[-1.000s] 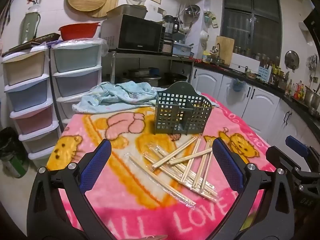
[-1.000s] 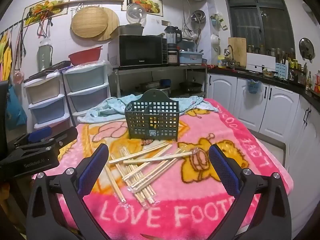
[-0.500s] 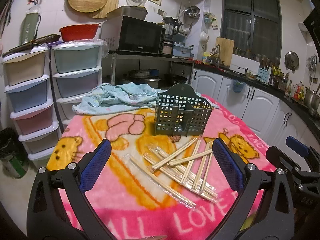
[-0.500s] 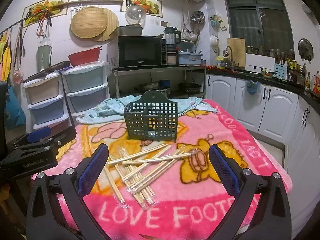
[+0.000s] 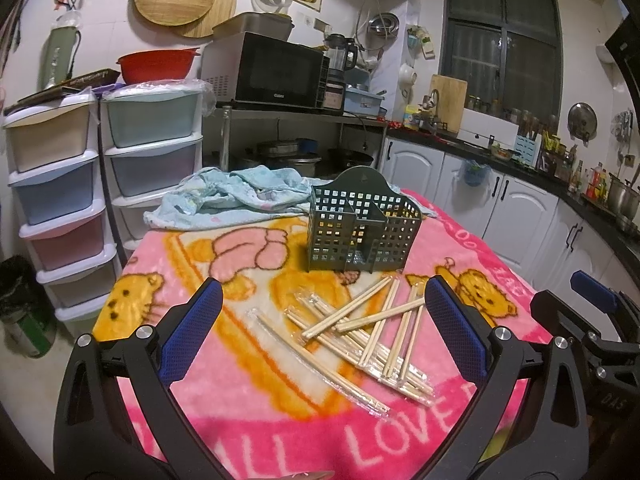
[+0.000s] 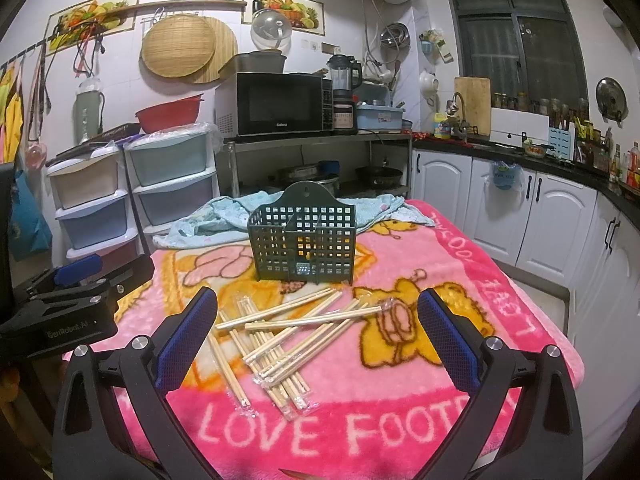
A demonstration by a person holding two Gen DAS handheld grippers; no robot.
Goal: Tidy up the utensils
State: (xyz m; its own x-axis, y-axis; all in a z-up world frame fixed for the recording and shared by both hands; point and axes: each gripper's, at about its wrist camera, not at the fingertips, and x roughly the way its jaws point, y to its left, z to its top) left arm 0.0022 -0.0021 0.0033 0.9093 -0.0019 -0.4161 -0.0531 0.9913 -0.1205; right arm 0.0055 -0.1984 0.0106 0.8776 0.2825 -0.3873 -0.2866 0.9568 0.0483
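My table wears a pink blanket (image 6: 460, 264) with yellow bears. Its near edge reads "LOVE FOOT" in the right view, with the rest cut off behind my finger; the left view gives only "ALL LOVE". More letters run up its right border, too warped to read.

The basket (image 6: 302, 236), my landmark, stands upright mid-blanket: dark green plastic, square-grid walls, an arched back with a hanging hole, and a divider splitting it into compartments. A small pale label sits low on its front, illegible. Behind the basket lies a crumpled light-blue cloth (image 5: 236, 196), and far behind it a black microwave (image 6: 280, 104) whose brand looks like "Galanz". A heater above it shows red digits.

In front of the basket, the chopsticks (image 6: 288, 328) lie in a loose crossed heap of pale wood, several in clear wrappers, so I cannot count them.

My left gripper (image 5: 322, 326) hangs wide apart and empty before the heap. My right gripper (image 6: 318, 338) is equally wide, holding nothing. "GenRobot.AI" shows on the left gripper's body at the right view's edge.
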